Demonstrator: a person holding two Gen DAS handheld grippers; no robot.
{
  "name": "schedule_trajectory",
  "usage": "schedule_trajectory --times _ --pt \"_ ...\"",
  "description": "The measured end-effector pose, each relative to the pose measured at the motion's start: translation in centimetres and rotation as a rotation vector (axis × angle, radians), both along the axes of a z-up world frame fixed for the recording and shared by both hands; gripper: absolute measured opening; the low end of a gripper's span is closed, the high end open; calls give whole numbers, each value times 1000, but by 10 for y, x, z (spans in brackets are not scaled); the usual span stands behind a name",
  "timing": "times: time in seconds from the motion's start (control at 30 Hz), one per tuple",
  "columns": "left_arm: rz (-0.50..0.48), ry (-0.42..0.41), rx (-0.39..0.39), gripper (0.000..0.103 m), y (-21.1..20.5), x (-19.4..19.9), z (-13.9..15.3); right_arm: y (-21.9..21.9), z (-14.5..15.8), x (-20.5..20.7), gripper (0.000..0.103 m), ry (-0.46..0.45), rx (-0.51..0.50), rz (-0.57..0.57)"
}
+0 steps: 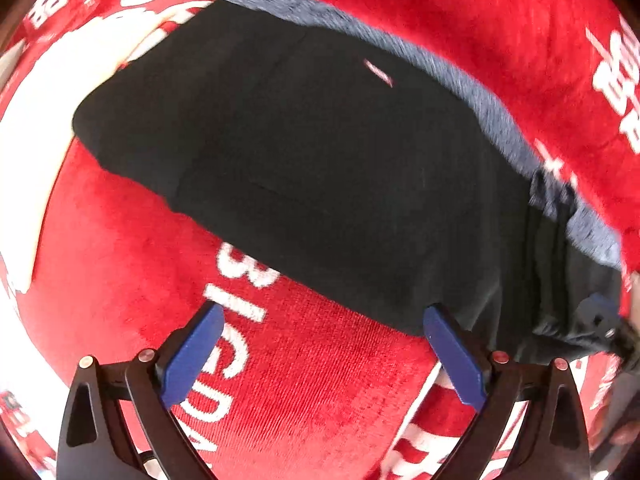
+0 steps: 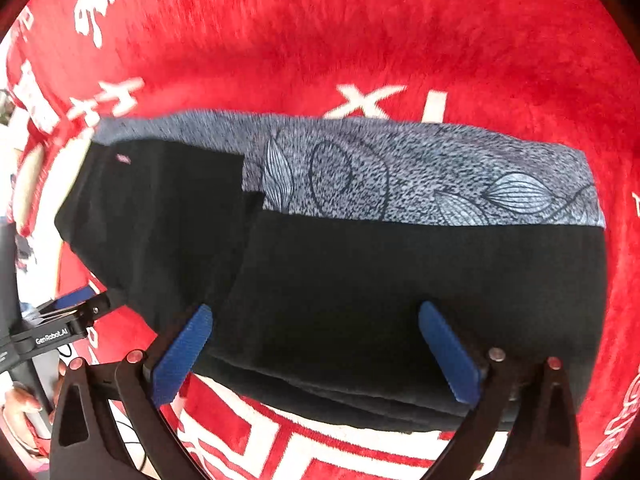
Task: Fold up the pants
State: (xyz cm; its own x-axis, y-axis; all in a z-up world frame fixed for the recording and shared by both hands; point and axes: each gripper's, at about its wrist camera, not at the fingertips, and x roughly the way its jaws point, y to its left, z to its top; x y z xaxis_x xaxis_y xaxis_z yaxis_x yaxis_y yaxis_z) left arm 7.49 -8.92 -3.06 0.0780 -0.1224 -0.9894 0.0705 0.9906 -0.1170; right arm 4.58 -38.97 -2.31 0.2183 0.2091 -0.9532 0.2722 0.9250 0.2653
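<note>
The pants are black with a grey leaf-patterned panel along the far edge, lying folded lengthwise on a red carpet. In the left wrist view my left gripper is open, its blue pads hovering at the near edge of the black cloth, holding nothing. In the right wrist view my right gripper is open above the near half of the pants, empty. The left gripper also shows at the left edge of the right wrist view. The right gripper's blue tip shows at the right edge of the left wrist view.
The red carpet with white lettering and patterns surrounds the pants on all sides, and it also shows in the right wrist view. A person's hand shows at the lower left of the right wrist view.
</note>
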Motion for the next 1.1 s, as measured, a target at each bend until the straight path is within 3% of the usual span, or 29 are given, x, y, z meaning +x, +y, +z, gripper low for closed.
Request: schedule_trajectory --times 0.23,0.47,0.57,0.73,0.97,1.1 --pt "160 -94 -183 101 59 18 36 6 -7 0 103 68 -84 45" --pt "375 -69 -387 90 118 42 8 9 -17 2 103 90 -102 64" --pt "395 -60 -437 90 124 45 -6 9 -18 2 103 90 -100 71" --pt "364 -87 -528 90 121 52 -5 16 -24 13 103 90 -97 84" --pt "344 -101 -540 90 108 69 -10 15 -24 11 103 88 -101 91" --pt "306 -121 -456 90 93 77 -9 14 -24 10 103 71 -103 94"
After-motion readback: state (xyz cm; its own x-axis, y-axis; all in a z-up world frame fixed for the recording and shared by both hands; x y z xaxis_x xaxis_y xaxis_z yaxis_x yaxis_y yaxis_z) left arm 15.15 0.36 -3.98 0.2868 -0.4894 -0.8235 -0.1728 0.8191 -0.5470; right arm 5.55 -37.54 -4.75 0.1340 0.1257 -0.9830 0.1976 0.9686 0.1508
